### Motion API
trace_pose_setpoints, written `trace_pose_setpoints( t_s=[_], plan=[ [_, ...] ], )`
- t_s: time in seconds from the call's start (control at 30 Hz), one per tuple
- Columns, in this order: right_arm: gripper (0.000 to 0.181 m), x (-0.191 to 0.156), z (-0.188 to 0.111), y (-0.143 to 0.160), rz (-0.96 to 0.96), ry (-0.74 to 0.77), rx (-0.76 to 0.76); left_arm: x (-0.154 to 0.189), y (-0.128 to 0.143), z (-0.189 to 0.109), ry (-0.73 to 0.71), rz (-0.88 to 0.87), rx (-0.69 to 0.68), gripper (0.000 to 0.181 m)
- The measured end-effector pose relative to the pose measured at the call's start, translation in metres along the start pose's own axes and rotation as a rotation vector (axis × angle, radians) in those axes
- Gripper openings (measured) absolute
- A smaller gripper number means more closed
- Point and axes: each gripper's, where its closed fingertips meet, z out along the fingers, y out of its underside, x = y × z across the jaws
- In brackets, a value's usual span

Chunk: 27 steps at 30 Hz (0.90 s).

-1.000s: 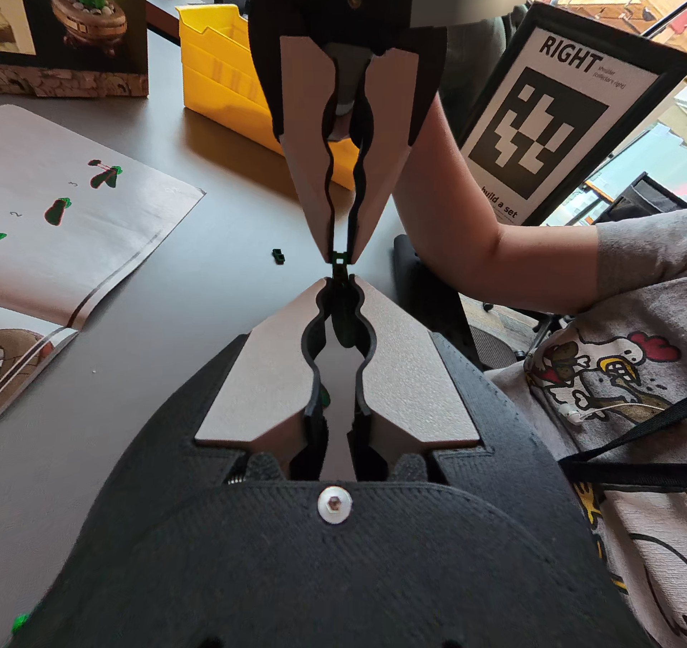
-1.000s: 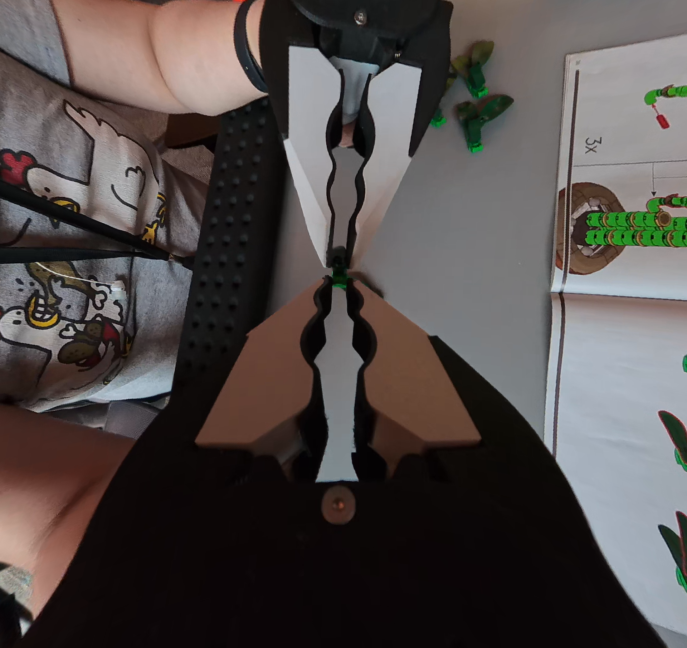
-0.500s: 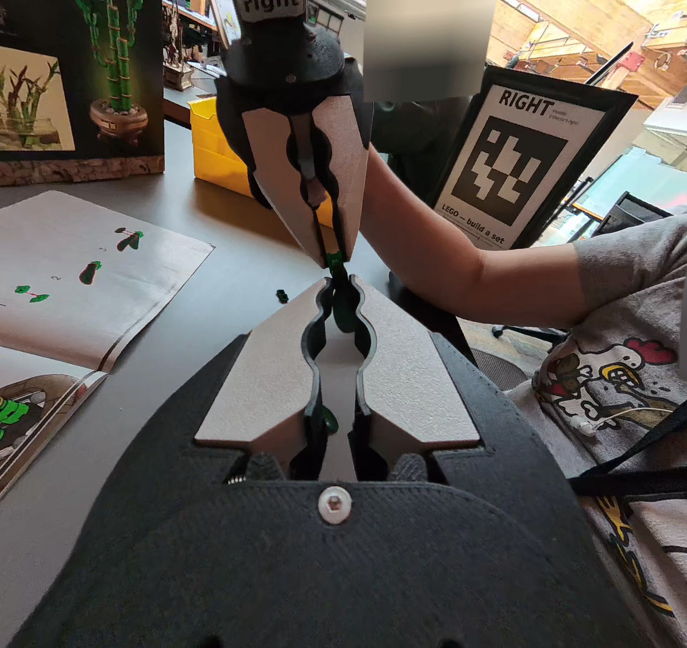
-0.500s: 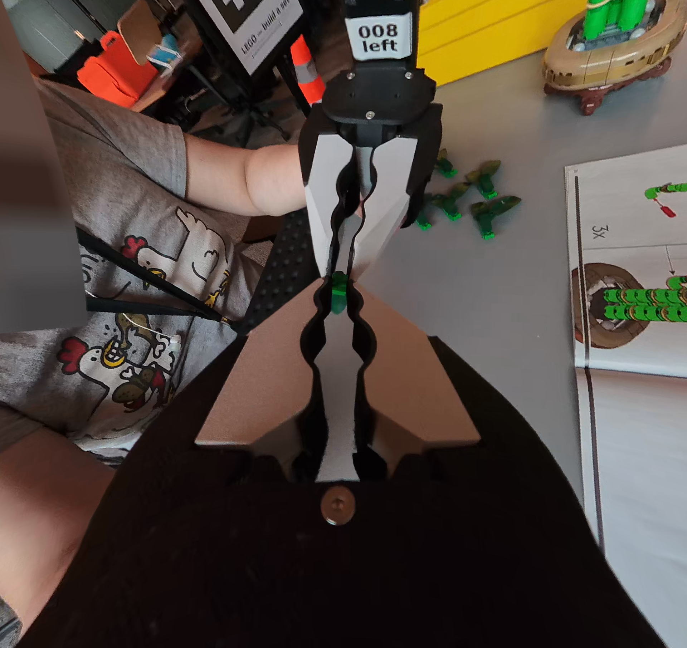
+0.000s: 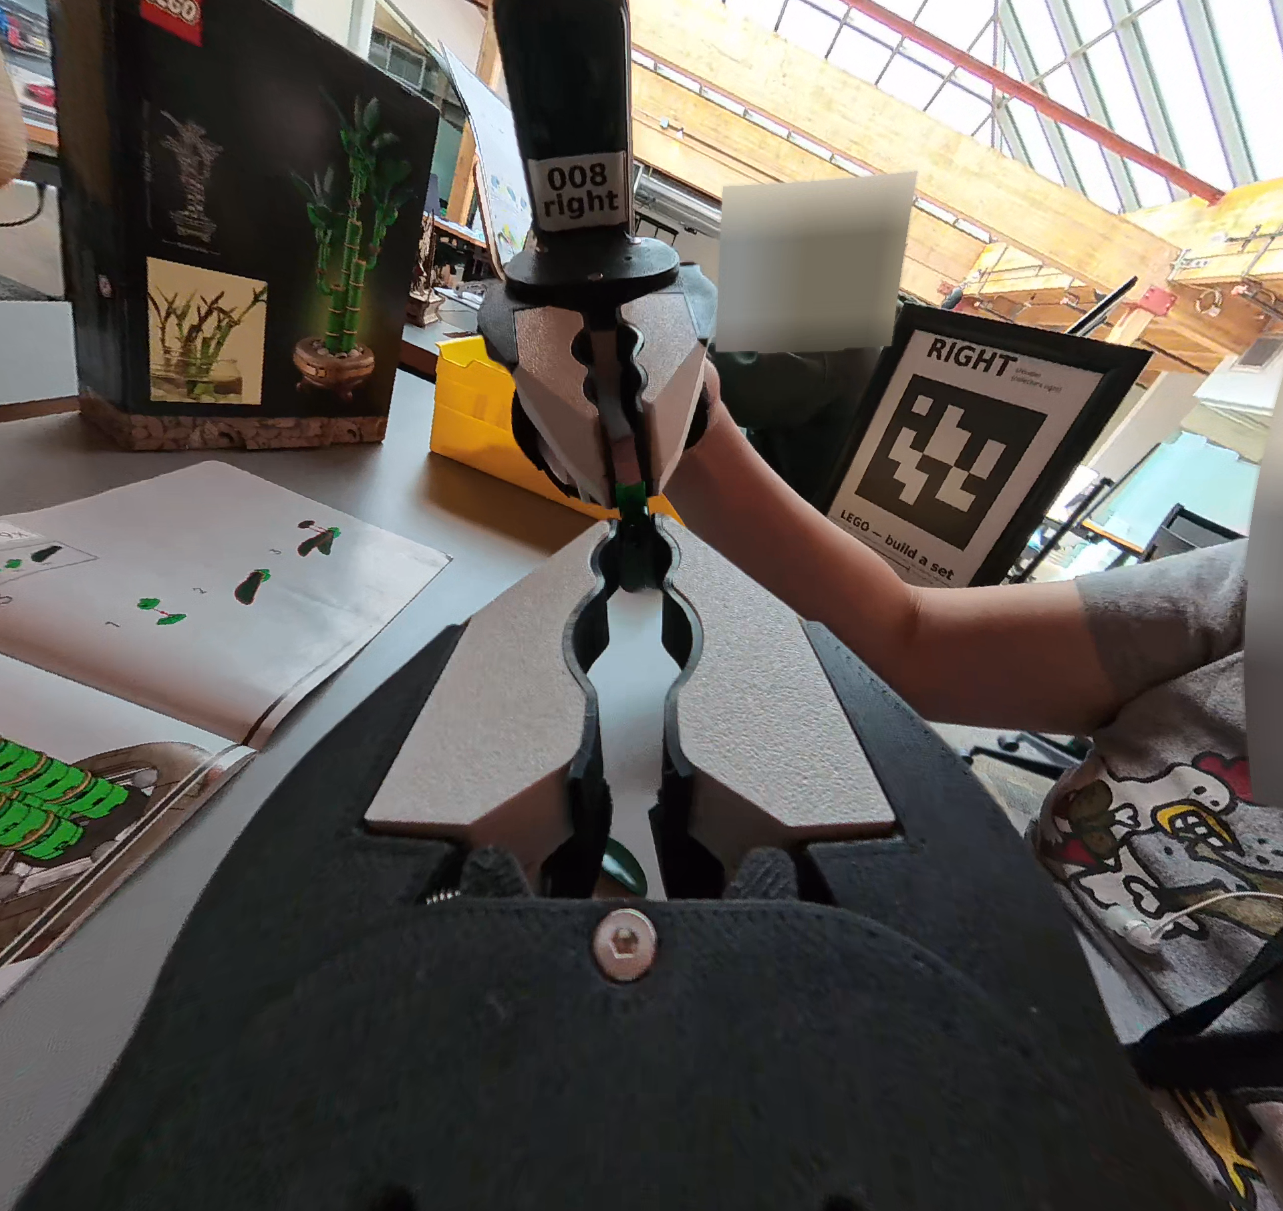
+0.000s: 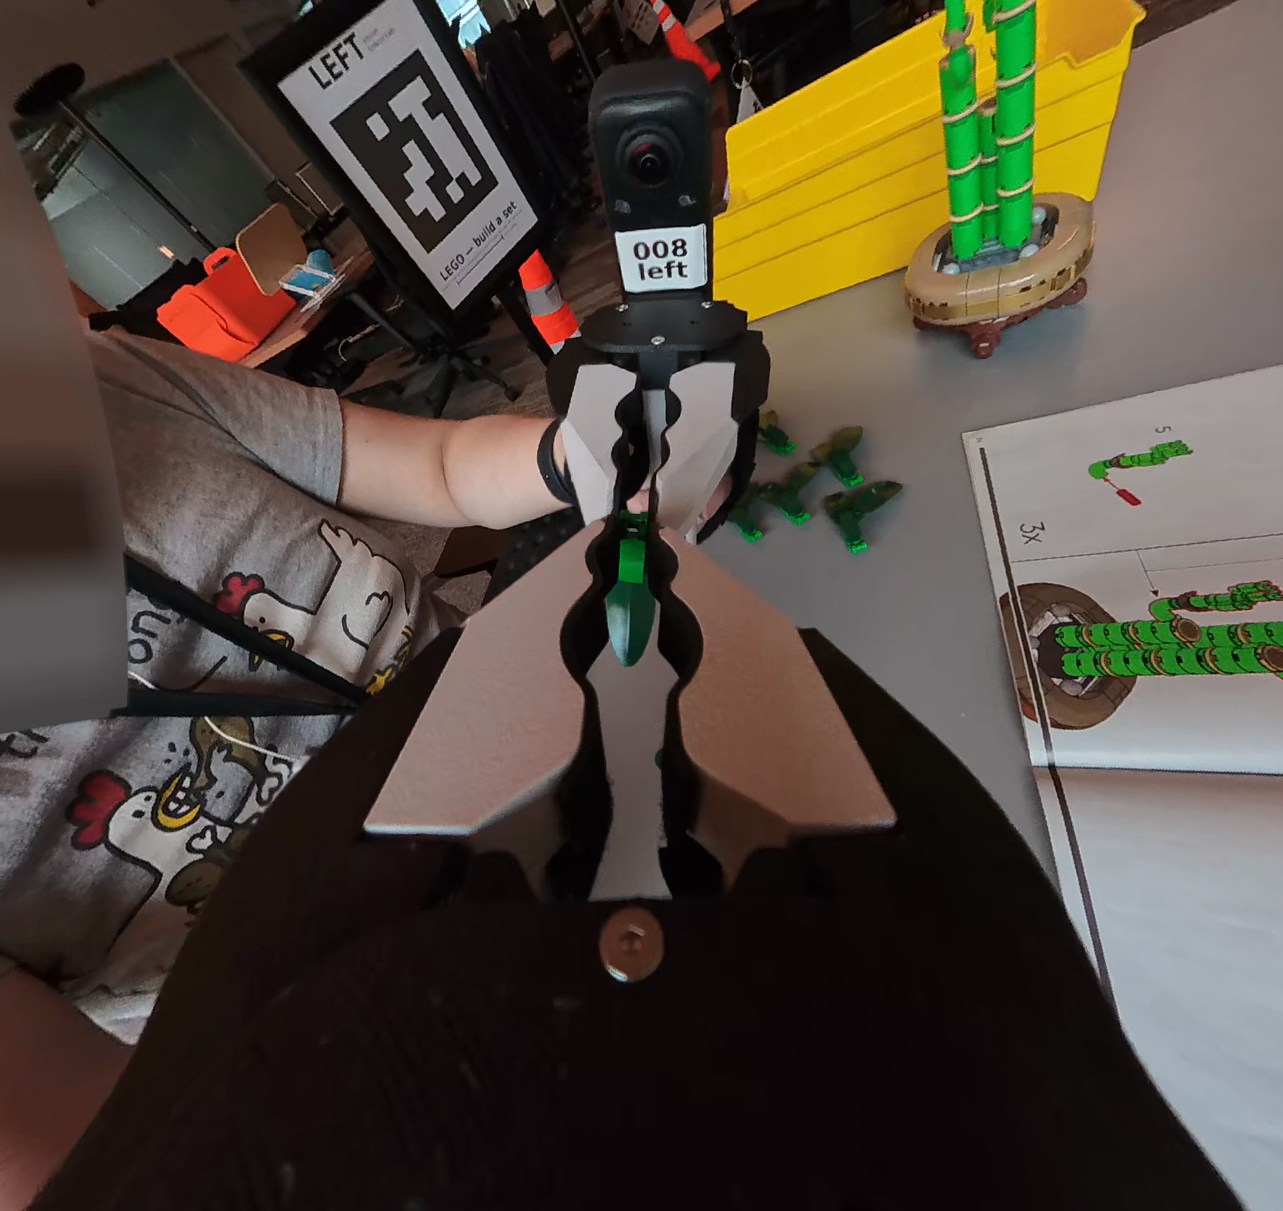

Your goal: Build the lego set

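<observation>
up above the desk (image 6: 868, 372), the left tongs (image 5: 633, 539) and right tongs (image 6: 630, 539) meet tip to tip. each is pinched closed on one end of a green leaf piece (image 6: 628, 612). loose leaf pieces (image 6: 819, 483) lie beside the bamboo model (image 6: 993, 205).

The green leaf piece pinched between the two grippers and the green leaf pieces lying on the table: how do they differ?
The held leaf piece is up in the air, clamped between the right gripper and the left gripper; the loose leaf pieces lie flat on the grey table. The held one is alone, the loose ones form a small scattered cluster. All share pointed dark green leaves on bright green connectors.
</observation>
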Motion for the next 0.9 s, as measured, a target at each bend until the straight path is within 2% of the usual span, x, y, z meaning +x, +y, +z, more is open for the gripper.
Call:
trace_pose_setpoints(
  t_s=[0.33,0.67,0.9],
  plan=[
    [0.005,-0.010,0.017,-0.050,-0.014,0.042,0.210,0.009,-0.046,-0.026,-0.041,0.090,0.244,0.005],
    [0.004,-0.033,0.038,-0.088,-0.114,0.073,0.255,0.031,-0.078,-0.051,-0.047,0.207,0.408,0.005],
    [0.000,-0.052,0.069,-0.116,-0.177,0.098,0.201,0.057,-0.101,-0.072,-0.084,0.366,0.538,0.005]
  ],
)
